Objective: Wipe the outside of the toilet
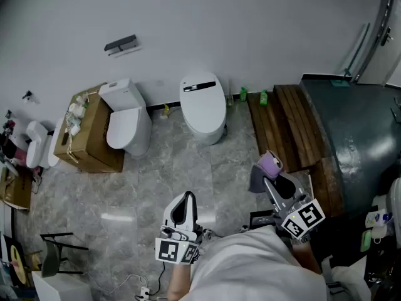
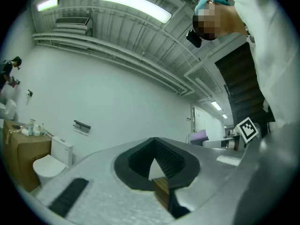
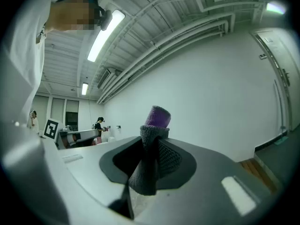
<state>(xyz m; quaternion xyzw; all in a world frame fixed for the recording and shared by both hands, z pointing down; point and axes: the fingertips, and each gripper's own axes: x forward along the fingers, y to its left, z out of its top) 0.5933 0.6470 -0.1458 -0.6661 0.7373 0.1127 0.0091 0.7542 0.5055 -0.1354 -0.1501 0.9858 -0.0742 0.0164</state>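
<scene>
Two white toilets stand against the far wall: a sleek tankless toilet (image 1: pixel 203 105) in the middle and a toilet with a cistern (image 1: pixel 127 123) to its left, also seen small in the left gripper view (image 2: pixel 49 163). My right gripper (image 1: pixel 270 170) (image 3: pixel 152 142) is shut on a purple and grey cloth (image 1: pixel 270 163) (image 3: pixel 157 118), held upward over the floor, well short of the toilets. My left gripper (image 1: pixel 184 200) (image 2: pixel 154 146) is shut with nothing in it, pointing toward the wall.
A cardboard box (image 1: pixel 88 132) with small items stands left of the cistern toilet. A wooden step (image 1: pixel 285 125) and a dark tub (image 1: pixel 357 137) fill the right. Green bottles (image 1: pixel 263 97) and a yellow bottle (image 1: pixel 166 110) sit by the wall. A black chair (image 1: pixel 57 251) is near left.
</scene>
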